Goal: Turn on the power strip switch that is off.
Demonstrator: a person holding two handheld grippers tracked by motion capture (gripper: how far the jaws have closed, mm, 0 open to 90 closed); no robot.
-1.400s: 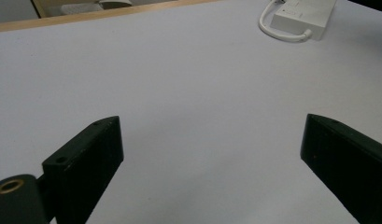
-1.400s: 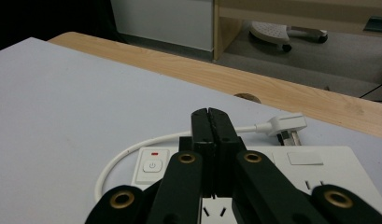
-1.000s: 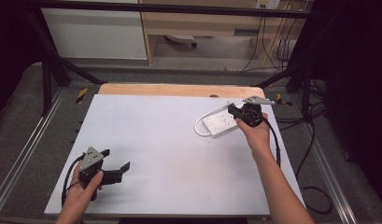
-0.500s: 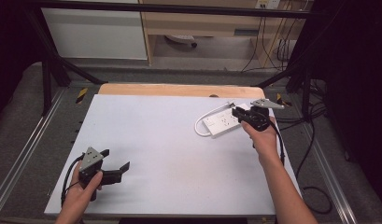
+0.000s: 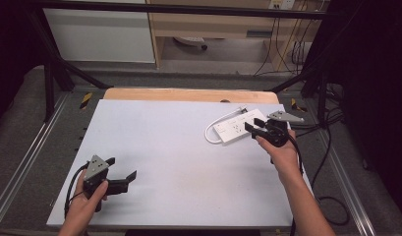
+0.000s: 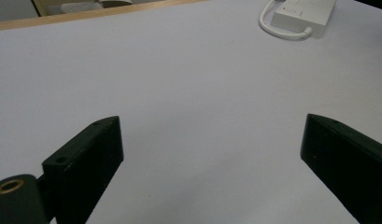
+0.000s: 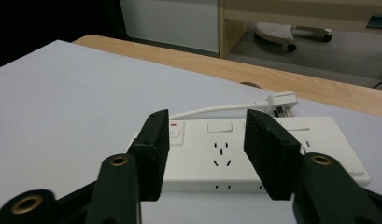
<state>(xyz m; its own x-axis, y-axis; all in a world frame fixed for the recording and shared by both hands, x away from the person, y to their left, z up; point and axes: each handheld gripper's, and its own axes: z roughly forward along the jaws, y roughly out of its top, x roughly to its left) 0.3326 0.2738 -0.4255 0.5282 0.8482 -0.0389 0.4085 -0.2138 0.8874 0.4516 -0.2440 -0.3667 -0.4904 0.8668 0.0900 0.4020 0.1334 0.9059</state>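
White table, power strip waiting at the far right, nothing gripped so far.

White table [image 5: 188, 162] is lying mostly bare, and the power strip [image 5: 236, 128] is sitting flat on its far right part, sockets facing up, with its long axis running left to right and tilting slightly farther away at the right end; its cord [image 7: 212, 110] is looping off the left end and round behind it to a plug [image 7: 283, 101]. Judging by this, the work is only beginning: the right gripper [image 7: 205, 154] is hovering just in front of the strip, jaws parted and empty, so grasping appears to be what is left. The left gripper [image 5: 121, 178] is idling at the near left, jaws spread wide, holding nothing.
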